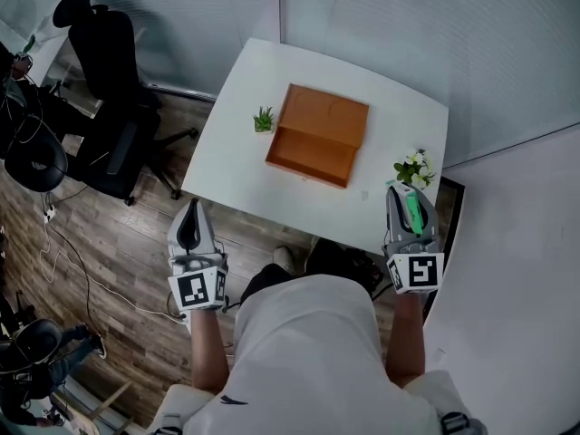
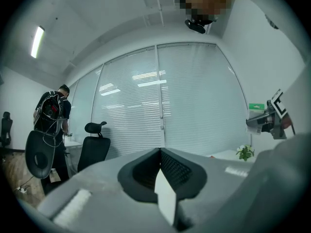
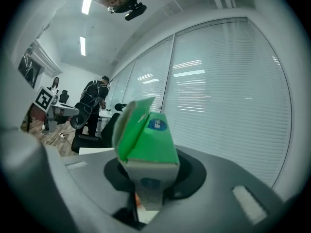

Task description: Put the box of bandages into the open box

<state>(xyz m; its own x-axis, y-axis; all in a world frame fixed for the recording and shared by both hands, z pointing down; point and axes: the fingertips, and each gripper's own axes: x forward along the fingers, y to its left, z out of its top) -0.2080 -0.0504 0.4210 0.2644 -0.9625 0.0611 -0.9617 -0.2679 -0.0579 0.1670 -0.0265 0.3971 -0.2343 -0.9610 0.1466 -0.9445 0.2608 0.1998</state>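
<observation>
The open box [image 1: 317, 134] is orange-brown and lies in the middle of the white table [image 1: 245, 80], its lid folded back. A green and white box of bandages [image 1: 414, 210] [image 3: 148, 140] stands upright in my right gripper [image 1: 406, 194] [image 3: 146, 183], which is shut on its lower end. That gripper hovers at the table's near right corner, short of the open box. My left gripper [image 1: 190, 214] [image 2: 163, 178] is shut with nothing in it and is held over the wooden floor, left of the table's front edge. Both grippers point upward.
A small green plant [image 1: 263, 119] stands just left of the open box, and a pot of white flowers [image 1: 414, 169] sits close to my right gripper. A black office chair [image 1: 109, 89] and cables lie to the left. A person [image 2: 53, 125] stands by a far desk.
</observation>
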